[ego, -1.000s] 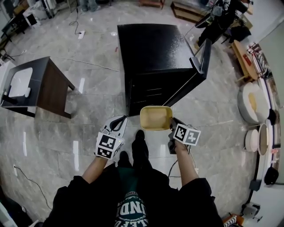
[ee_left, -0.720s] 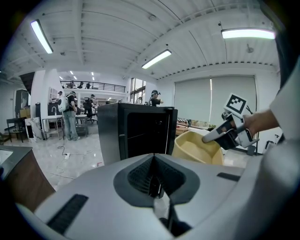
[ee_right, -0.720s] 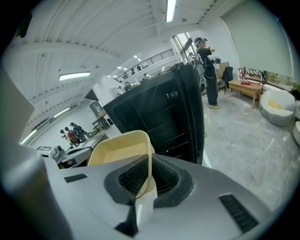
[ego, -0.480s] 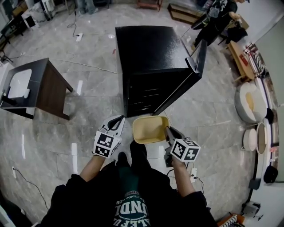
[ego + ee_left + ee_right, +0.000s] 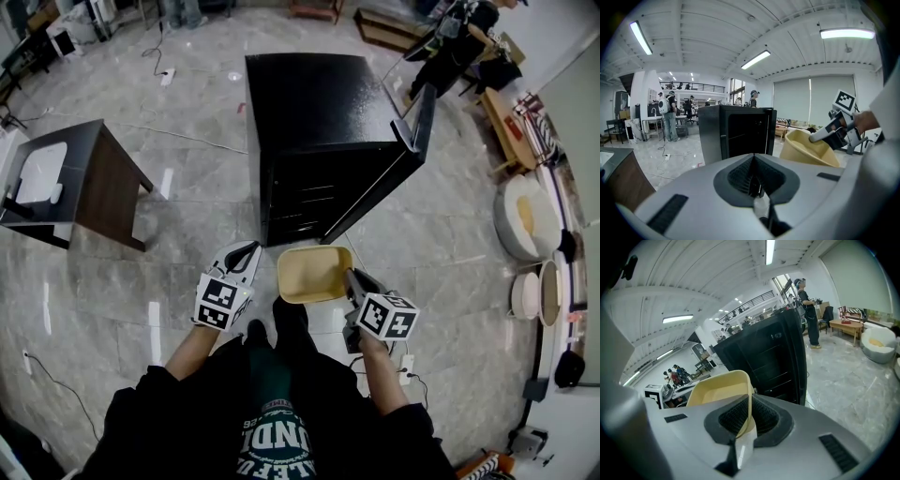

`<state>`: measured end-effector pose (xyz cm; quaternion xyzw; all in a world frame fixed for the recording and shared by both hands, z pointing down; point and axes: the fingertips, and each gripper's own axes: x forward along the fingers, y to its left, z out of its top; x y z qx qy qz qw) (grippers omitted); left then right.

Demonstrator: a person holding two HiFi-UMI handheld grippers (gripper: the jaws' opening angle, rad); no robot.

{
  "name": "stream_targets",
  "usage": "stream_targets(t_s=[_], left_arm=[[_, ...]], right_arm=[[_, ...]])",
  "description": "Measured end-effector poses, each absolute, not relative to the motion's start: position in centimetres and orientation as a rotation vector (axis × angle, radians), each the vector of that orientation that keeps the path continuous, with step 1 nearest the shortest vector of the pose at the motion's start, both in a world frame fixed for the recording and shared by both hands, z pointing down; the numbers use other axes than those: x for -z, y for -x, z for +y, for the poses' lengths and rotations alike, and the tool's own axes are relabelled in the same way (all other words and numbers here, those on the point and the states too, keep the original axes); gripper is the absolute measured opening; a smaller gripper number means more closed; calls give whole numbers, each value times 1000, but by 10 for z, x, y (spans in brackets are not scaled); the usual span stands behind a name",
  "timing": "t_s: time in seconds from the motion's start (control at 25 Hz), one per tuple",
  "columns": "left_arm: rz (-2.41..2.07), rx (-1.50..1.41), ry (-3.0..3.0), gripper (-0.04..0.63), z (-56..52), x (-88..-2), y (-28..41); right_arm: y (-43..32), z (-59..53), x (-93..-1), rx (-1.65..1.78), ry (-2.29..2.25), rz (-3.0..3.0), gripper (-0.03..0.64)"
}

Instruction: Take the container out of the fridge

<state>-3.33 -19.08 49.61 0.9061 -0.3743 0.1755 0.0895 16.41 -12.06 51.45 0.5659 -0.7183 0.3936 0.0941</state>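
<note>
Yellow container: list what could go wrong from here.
1. The right gripper pinches the yellow container by one side wall only, so it may tilt or slip out.
2. The fridge door stands open just ahead; a swing could knock the container against it.
3. The left gripper is shut and empty, giving no support.

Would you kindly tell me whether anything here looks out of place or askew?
Nothing looks spilled or damaged. The black fridge has its door standing wide open, and the yellow container hangs in the air, tilted, pinched by one rim alone in the right tongs.
</note>
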Motion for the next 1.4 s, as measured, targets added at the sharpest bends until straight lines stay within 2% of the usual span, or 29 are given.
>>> stream_targets(t_s=[1.4], left_arm=[[-1112,-534,-2685,14,-187,-499,40]], right_arm=[[-160,-122,-510,-1122,-1674,-2142,42]])
